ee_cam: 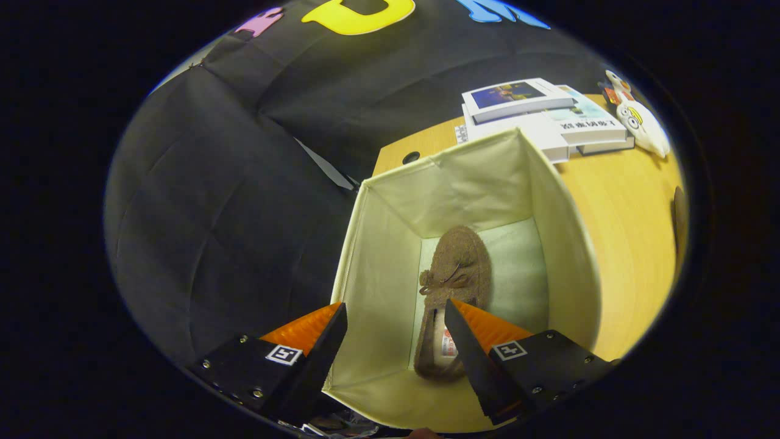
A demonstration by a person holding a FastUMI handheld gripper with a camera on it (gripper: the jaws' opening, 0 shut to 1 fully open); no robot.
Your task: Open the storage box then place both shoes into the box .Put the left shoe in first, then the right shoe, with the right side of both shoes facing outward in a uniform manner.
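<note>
Cream fabric lines the open storage box (390, 244) over which the gripper (396, 317) hangs, its fingers spread apart and holding nothing. One brown shoe (454, 274) lies on the box floor, just ahead of and below the fingers. Beyond the box, on the wooden table (621, 213), sit stacked books (536, 116) and a small toy figure (640, 122).

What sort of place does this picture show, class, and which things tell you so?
Probably a staged recording booth laid out like a home desk: a light wooden tabletop against black cloth, a stack of books, and an open cream fabric storage box holding a brown slipper. The hand-held gripper hovers open above.
</note>
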